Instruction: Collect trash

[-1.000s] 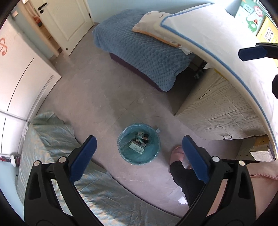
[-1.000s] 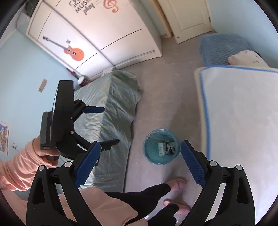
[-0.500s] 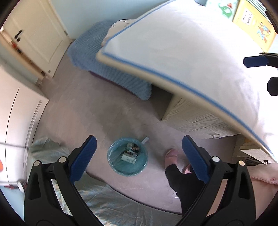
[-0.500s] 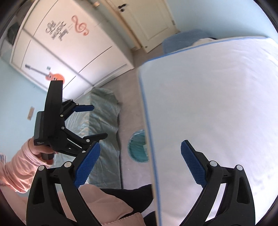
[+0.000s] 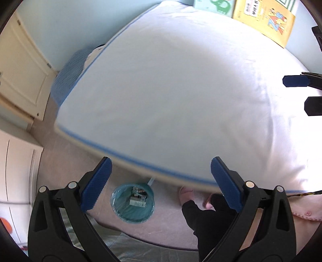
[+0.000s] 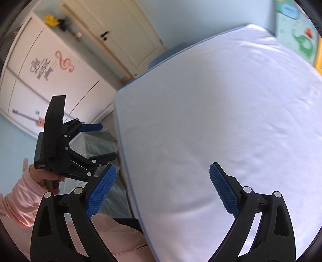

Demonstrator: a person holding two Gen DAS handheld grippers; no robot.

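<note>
A round teal-lined trash bin (image 5: 133, 204) stands on the floor by the mattress corner, with small boxes of trash (image 5: 138, 198) inside. My left gripper (image 5: 160, 184) is open and empty, held high above the bin and the mattress edge. My right gripper (image 6: 162, 192) is open and empty over the white mattress (image 6: 231, 121). The left gripper also shows in the right wrist view (image 6: 98, 141), open. The right gripper's fingertips (image 5: 295, 80) show at the right edge of the left wrist view. The bin is hidden in the right wrist view.
The big white mattress with blue piping (image 5: 181, 90) fills most of both views. A green cloth-covered piece (image 6: 100, 145) lies left of it. The person's legs and slippers (image 5: 186, 194) stand by the bin. White wardrobes (image 6: 50, 66), a door (image 6: 124, 38) and wall posters (image 5: 263, 18) ring the room.
Both grippers have risen and swung from the floor and bin towards the mattress, which now fills the views. The bin has dropped out of the right wrist view. Both jaws stayed open.
</note>
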